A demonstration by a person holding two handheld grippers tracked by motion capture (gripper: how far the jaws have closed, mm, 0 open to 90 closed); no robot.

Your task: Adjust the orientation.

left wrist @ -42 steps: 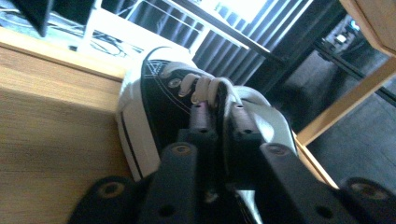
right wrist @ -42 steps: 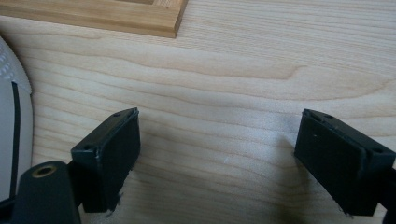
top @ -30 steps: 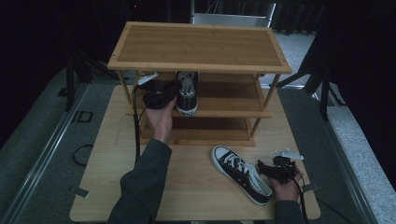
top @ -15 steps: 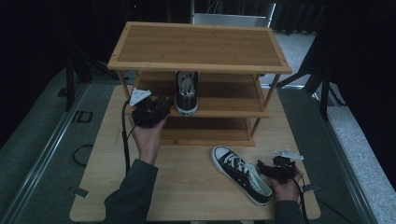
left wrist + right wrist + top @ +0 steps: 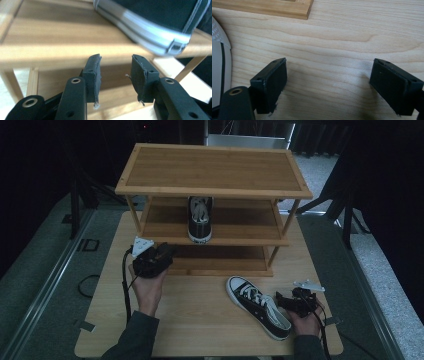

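Now, from the high view, the left claw (image 5: 159, 256) has drawn back from the shoe rack (image 5: 212, 170) to the desk (image 5: 200, 315), empty, leaving one black sneaker (image 5: 199, 218) on the middle shelf; its mate (image 5: 257, 306) lies on the desk beside the right claw (image 5: 292, 301), likely next. The left gripper view shows parted jaws gripping nothing, below the shelved sneaker's heel. The right gripper view shows jaws spread wide over bare desk.

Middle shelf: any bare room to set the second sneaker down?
Yes. The middle shelf is bare right of the shelved sneaker, up to the right post; a narrower patch lies left. Top shelf is bare too.
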